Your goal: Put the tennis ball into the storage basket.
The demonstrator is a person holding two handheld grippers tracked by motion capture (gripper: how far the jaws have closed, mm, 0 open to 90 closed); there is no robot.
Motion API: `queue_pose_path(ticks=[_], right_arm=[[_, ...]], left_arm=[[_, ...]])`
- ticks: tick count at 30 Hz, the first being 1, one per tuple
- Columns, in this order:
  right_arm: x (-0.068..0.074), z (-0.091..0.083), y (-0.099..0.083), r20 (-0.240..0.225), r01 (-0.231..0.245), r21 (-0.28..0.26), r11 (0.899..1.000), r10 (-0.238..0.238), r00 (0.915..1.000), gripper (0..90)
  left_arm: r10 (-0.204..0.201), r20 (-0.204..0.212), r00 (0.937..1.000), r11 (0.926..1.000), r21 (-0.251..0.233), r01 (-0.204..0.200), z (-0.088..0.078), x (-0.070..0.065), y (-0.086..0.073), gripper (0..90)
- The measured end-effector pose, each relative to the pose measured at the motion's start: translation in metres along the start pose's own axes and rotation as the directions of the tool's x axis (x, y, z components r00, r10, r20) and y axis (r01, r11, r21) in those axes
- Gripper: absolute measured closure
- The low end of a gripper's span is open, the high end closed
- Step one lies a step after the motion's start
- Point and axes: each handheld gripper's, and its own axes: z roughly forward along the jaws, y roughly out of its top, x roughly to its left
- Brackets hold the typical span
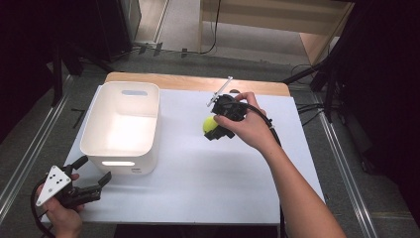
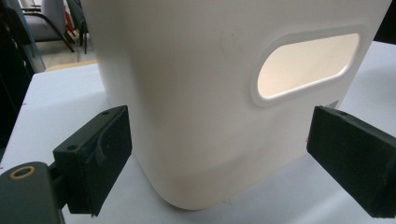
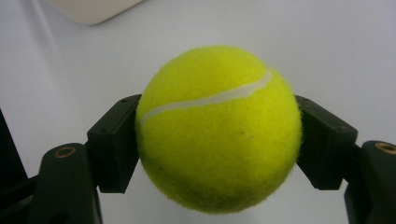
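High view: my right gripper (image 1: 216,130) sits over the middle of the white table (image 1: 208,178), clamped on the ball (image 1: 210,124), a yellow-green tennis ball. My right hand (image 1: 247,126) wraps the gripper body from the right, and the cable runs back along my forearm. Right gripper view: both black pads press the ball's (image 3: 218,128) opposite sides, its white seam facing up, with bare table surface behind it. The bin (image 1: 122,126), a white plastic tub with slot handles, stands on the table's left half, well apart from the ball. My left gripper (image 1: 91,191) rests at the near left corner, just beside the bin's near wall, jaws spread wide and holding nothing. Left gripper view: the pads flank the bin's (image 2: 196,116) rounded corner without touching it; the slot handle lies upper right.
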Motion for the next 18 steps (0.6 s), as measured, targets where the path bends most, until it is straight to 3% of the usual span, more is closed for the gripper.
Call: queue_pose_path(ticks=[7,13,18], right_arm=[[0.007,-0.001,0.013,-0.011,0.047,0.003,0.999,-0.047,0.9988,23.8],[0.012,-0.002,0.023,-0.01,0.052,0.003,0.999,-0.052,0.9986,23.8],[0.015,-0.004,0.03,-0.013,0.084,0.005,0.996,-0.084,0.9964,23.8]], left_arm=[[0.0,0.0,1.0,1.0,-0.002,0.0,0.0,0.0,0.0,7.3],[0.002,0.0,1.0,1.0,-0.001,-0.002,0.0,-0.001,0.0,7.2],[0.002,0.0,1.0,1.0,-0.001,-0.002,0.0,-0.001,0.0,7.2]])
